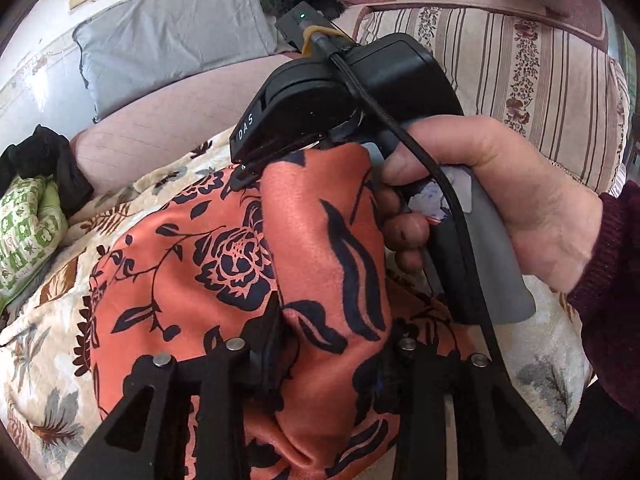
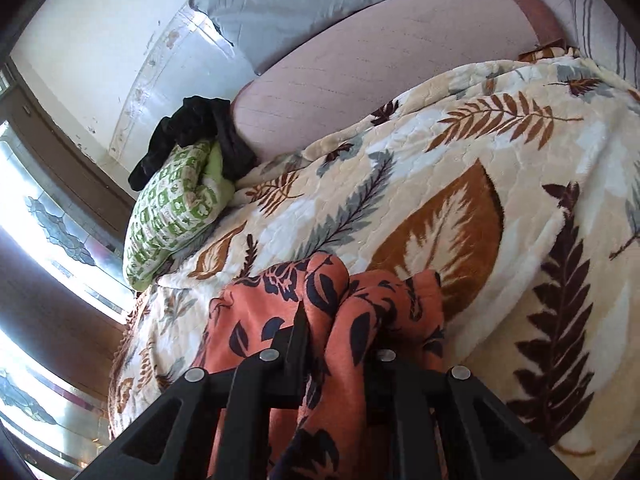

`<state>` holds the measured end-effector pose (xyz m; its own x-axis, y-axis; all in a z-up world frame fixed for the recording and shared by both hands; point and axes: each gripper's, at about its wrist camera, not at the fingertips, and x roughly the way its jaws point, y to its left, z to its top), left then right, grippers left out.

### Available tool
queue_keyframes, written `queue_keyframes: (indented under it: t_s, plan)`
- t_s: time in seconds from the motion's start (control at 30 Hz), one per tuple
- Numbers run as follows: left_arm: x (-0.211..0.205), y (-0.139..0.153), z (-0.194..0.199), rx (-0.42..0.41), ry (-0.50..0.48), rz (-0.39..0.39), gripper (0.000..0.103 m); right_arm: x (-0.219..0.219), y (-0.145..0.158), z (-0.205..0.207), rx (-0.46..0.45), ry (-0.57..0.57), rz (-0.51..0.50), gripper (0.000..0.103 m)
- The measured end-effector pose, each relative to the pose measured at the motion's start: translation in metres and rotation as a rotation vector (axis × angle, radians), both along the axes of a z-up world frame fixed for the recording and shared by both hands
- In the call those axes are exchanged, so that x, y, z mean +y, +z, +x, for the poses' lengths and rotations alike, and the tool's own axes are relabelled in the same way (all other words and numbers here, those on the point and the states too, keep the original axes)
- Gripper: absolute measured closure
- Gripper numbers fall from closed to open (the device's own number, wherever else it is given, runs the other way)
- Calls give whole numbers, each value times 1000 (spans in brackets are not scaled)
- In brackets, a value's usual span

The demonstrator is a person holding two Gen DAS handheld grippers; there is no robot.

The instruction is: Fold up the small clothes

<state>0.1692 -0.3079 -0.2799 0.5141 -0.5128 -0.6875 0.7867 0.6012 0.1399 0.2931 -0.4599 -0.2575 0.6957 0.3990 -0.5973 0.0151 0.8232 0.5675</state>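
Note:
An orange garment with a dark floral print (image 1: 224,248) lies partly spread on a cream leaf-patterned blanket (image 1: 48,312). My left gripper (image 1: 332,344) is shut on a bunched fold of it, which rises between the fingers. The right gripper (image 1: 256,168), held in a hand, shows in the left wrist view, pinching the garment's upper edge. In the right wrist view my right gripper (image 2: 340,344) is shut on bunched folds of the same orange garment (image 2: 360,300) above the blanket (image 2: 480,184).
A green patterned cushion (image 2: 172,208) with a black cloth (image 2: 192,128) on it sits at the blanket's left end. A pink sofa seat (image 2: 400,60), a grey pillow (image 1: 172,40) and striped floral cushions (image 1: 520,60) lie behind. A window (image 2: 40,216) is at the left.

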Motion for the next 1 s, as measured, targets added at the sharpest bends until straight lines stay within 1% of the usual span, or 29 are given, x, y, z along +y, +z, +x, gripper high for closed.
queue_keyframes:
  t_s: [0.03, 0.07, 0.1, 0.13, 0.17, 0.2, 0.23, 0.3, 0.37, 0.43, 0.47, 0.5, 0.57, 0.6, 0.63, 0.67, 0.7, 0.73, 0.77, 0.8, 0.83, 0.9, 0.93, 1.0]
  plan:
    - [0, -3, 0, 21, -11, 11, 53, -3, -9, 3, 26, -1, -13, 86]
    - [3, -4, -2, 35, -19, 18, 48, -7, -20, 6, 67, -4, -3, 82]
    - [8, -3, -6, 37, -27, 22, 46, -14, -30, 8, 106, -11, 28, 70]
    - [15, -1, -13, 32, -39, 23, 42, -21, -38, 7, 129, -22, 65, 62]
    - [22, 4, -17, 23, -50, 24, 40, -28, -40, 3, 131, -32, 100, 52]
    - [30, 10, -22, 11, -54, 27, 40, -34, -38, -2, 129, -55, 110, 40]
    - [38, 14, -25, -3, -49, 26, 40, -40, -33, -9, 131, -103, 91, 35]
    - [60, 26, -25, -29, -10, 8, 39, -54, -21, -28, 92, -184, 84, 35]
    - [86, 37, -16, -33, 71, -27, 38, -58, -5, -47, 41, -195, 105, 36]
    - [112, 45, -3, -31, 161, -85, 34, -46, 19, -65, -27, -166, 77, 42]
    - [121, 46, 4, -37, 210, -98, 34, -35, 32, -73, -63, -140, 51, 48]
    - [128, 44, 11, -39, 256, -101, 34, -22, 43, -81, -91, -105, 26, 54]
    - [137, 34, 26, -15, 313, -98, 34, 6, 57, -100, -131, -34, -2, 57]
    - [140, 27, 32, 1, 330, -81, 34, 19, 58, -109, -134, 5, -4, 57]
    - [140, 18, 35, 19, 337, -51, 34, 31, 53, -118, -117, 34, -16, 57]
    - [141, 10, 36, 28, 337, -23, 34, 42, 44, -123, -70, 45, -46, 58]
    - [140, 3, 36, 32, 340, 3, 33, 50, 29, -124, 3, 41, -84, 58]
    - [145, 1, 35, 40, 347, 6, 33, 54, 11, -125, 96, 28, -109, 57]
    - [148, 1, 34, 55, 349, -9, 33, 51, -10, -126, 198, 4, -113, 59]
    - [149, 3, 33, 61, 355, -17, 33, 45, -21, -131, 241, -22, -101, 65]
    - [151, 4, 32, 59, 356, -15, 33, 40, -19, -136, 220, -36, -90, 65]
    - [154, 5, 28, 43, 355, -12, 33, 36, -9, -142, 213, -39, -72, 66]
    - [156, 6, 29, 42, 358, -21, 33, 36, -5, -144, 203, -39, -74, 66]
    - [158, 9, 30, 39, 367, -56, 33, 34, 6, -143, 152, -45, -72, 65]
